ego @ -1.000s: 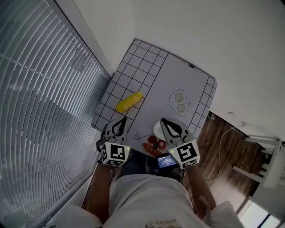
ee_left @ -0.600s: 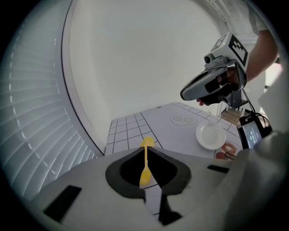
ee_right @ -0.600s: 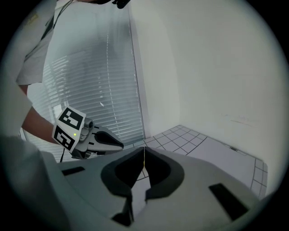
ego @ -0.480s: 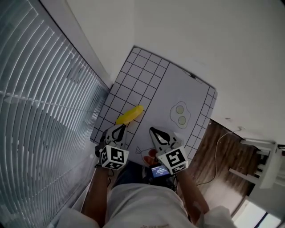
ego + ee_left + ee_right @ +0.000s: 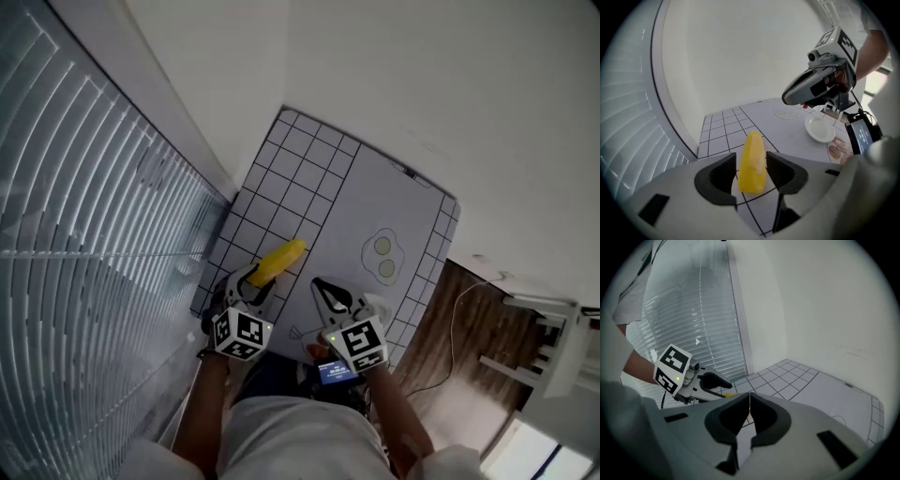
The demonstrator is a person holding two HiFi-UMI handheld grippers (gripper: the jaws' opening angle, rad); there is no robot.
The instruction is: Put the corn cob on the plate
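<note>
The yellow corn cob lies on the gridded part of the mat, and in the left gripper view its near end sits between my jaws. My left gripper is opening; the pads stand either side of the cob with small gaps, not pressing it. My right gripper hovers to the right of it, shut and with nothing in it. The white plate rests on the mat past the right gripper; in the head view only its rim shows.
The white mat has a black grid on its left part and an egg drawing at the right. A food picture card lies by the plate. Window blinds run along the left; wooden floor lies beyond the table's right edge.
Both grippers came down and forward toward the mat. The left one reached the corn cob and its jaws, shut before, now stand apart around the cob. The right stays shut.
</note>
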